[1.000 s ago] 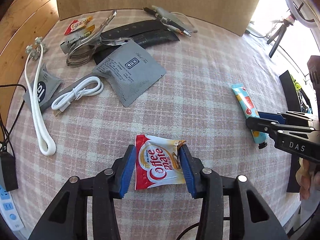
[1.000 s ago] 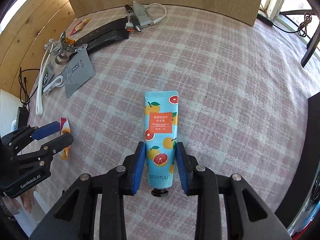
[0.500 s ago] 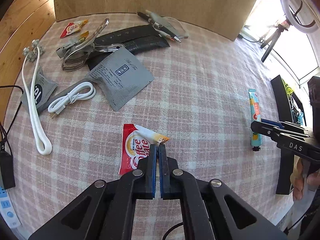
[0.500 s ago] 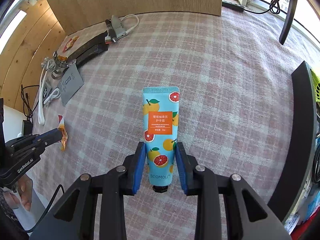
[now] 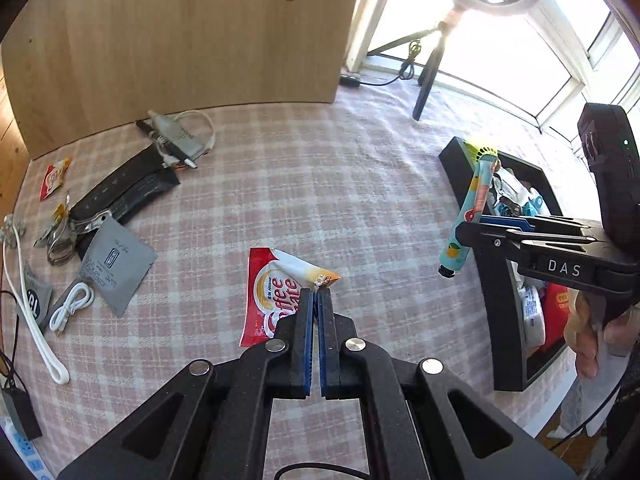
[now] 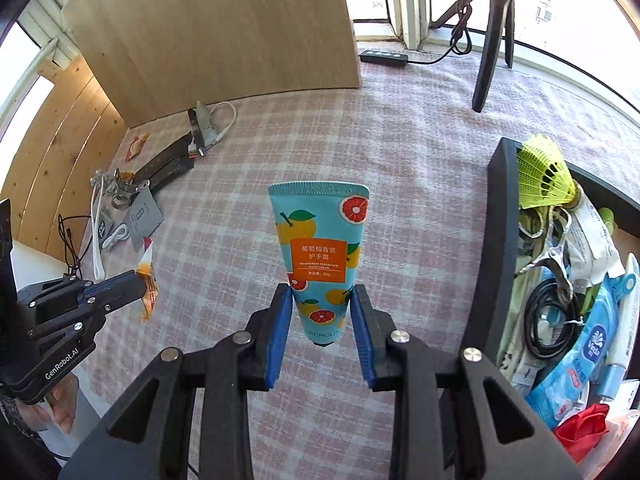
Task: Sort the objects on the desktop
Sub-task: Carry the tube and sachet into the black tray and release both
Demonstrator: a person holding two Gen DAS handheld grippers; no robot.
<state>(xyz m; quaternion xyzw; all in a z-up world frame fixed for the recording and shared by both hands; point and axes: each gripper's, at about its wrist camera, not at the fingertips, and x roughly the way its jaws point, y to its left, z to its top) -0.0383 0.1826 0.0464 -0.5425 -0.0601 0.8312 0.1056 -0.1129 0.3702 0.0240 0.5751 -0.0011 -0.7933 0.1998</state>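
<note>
My left gripper (image 5: 318,295) is shut on the right edge of a red and white Coffee mate sachet (image 5: 272,292), which hangs above the checked tablecloth. From the right wrist view the same sachet (image 6: 148,276) shows edge-on in the left gripper (image 6: 134,285). A blue hand cream tube (image 6: 320,256) with orange fruit prints is clamped near its cap by my right gripper (image 6: 322,294). In the left wrist view this tube (image 5: 472,208) is held over the near rim of a black tray (image 5: 508,320).
The black tray (image 6: 500,240) at the right holds several items, among them a yellow shuttlecock (image 6: 544,176) and a tissue pack (image 6: 588,344). Grey packets (image 5: 116,264), a white cable (image 5: 36,336), a black pouch (image 5: 128,192) and pens lie at the left. A wooden board (image 5: 180,40) stands behind.
The left jaws closed on the sachet and lifted it. Both grippers rose and swung right with their loads, bringing the black tray into view.
</note>
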